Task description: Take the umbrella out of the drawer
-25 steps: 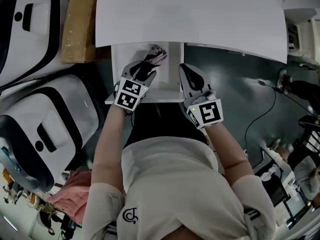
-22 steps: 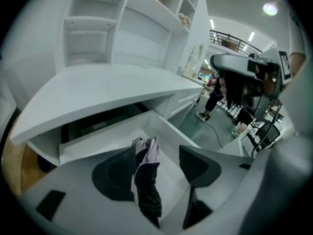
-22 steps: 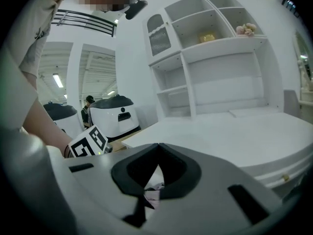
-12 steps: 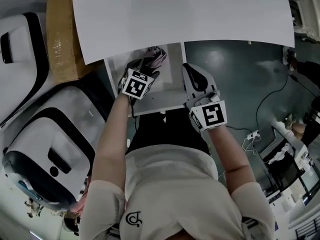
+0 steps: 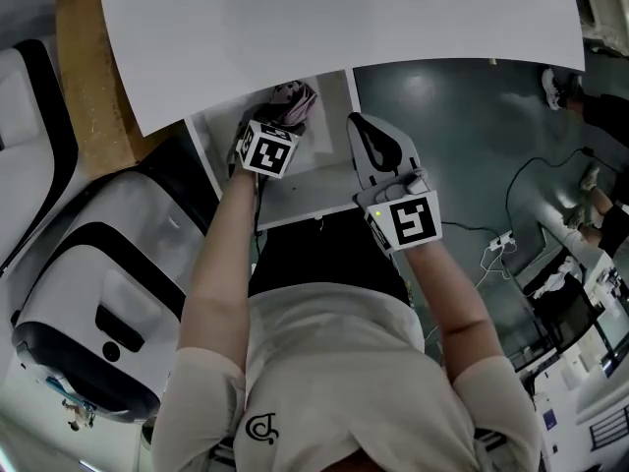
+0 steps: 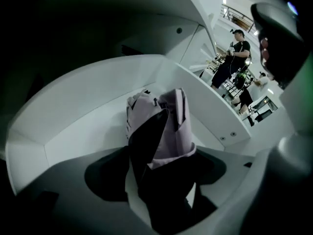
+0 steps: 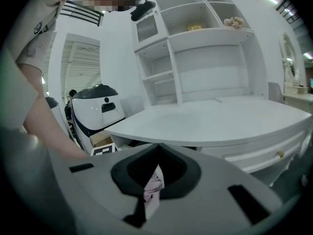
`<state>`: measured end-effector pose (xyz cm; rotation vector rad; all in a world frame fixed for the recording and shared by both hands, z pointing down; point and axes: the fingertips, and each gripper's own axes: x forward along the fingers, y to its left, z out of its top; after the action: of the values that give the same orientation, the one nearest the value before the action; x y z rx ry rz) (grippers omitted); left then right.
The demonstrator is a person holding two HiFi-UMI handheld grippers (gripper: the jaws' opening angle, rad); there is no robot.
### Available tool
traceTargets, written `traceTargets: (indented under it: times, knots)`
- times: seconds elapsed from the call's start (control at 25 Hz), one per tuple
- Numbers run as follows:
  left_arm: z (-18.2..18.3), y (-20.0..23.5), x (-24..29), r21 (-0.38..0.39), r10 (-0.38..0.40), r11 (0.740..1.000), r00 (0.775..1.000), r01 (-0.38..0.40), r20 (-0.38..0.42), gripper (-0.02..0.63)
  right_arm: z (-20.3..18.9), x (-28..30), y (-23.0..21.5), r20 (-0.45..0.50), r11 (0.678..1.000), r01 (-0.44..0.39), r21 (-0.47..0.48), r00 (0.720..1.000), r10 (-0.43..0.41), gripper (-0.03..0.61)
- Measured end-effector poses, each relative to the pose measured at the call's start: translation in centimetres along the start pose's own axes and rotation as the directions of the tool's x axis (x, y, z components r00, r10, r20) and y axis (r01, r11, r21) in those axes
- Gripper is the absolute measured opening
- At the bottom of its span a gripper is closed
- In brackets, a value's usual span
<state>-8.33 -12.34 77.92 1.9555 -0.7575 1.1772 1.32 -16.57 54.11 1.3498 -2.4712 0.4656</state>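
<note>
A folded umbrella (image 5: 294, 100) in pale pink and black lies at the back of the open white drawer (image 5: 319, 165). My left gripper (image 5: 276, 118) reaches down into the drawer, its marker cube (image 5: 267, 149) facing up. In the left gripper view the umbrella (image 6: 171, 129) lies between the wide-apart jaws of the left gripper (image 6: 156, 180), and the pads stand clear of it. My right gripper (image 5: 360, 126) hangs shut over the drawer's right side. In the right gripper view its tips (image 7: 157, 146) meet, with a bit of pink umbrella (image 7: 153, 184) showing through the gap behind them.
The white desk top (image 5: 344, 28) overhangs the drawer's back. White and black machine shells (image 5: 98, 293) and a brown board (image 5: 84, 67) stand at the left. Cables (image 5: 531, 195) lie on the dark floor at the right. A white shelf unit (image 7: 195, 43) rises behind the desk.
My left gripper has gone down and deeper into the drawer, up to the umbrella. The right gripper has sunk a little beside the drawer.
</note>
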Motion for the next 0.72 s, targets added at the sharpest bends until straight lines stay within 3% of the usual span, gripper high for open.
traceTargets:
  times: [0.16, 0.36, 0.56, 0.72]
  knots:
    - [0.0, 0.7, 0.5, 0.004, 0.079, 0.997, 0.997, -0.079, -0.020, 0.372, -0.3, 0.2, -0.8, -0.012, 0.999, 0.036, 0.016, 0.999, -0.036, 0.006]
    - [-0.1, 1.2, 0.6, 0.047, 0.206, 0.978, 0.977, -0.204, -0.051, 0.302, -0.8, -0.1, -1.0, -0.032, 0.998, 0.051, 0.046, 0.998, -0.049, 0.006]
    - [-0.2, 1.4, 0.5, 0.015, 0.201, 0.980, 0.979, -0.201, -0.036, 0.260, -1.7, -0.4, -1.2, -0.055, 0.992, 0.073, 0.105, 0.996, -0.068, 0.006]
    - [-0.1, 1.3, -0.1, -0.036, 0.137, 0.990, 0.990, -0.139, -0.041, 0.238, -1.4, -0.9, -1.1, -0.051, 0.992, 0.070, 0.109, 0.997, -0.065, 0.006]
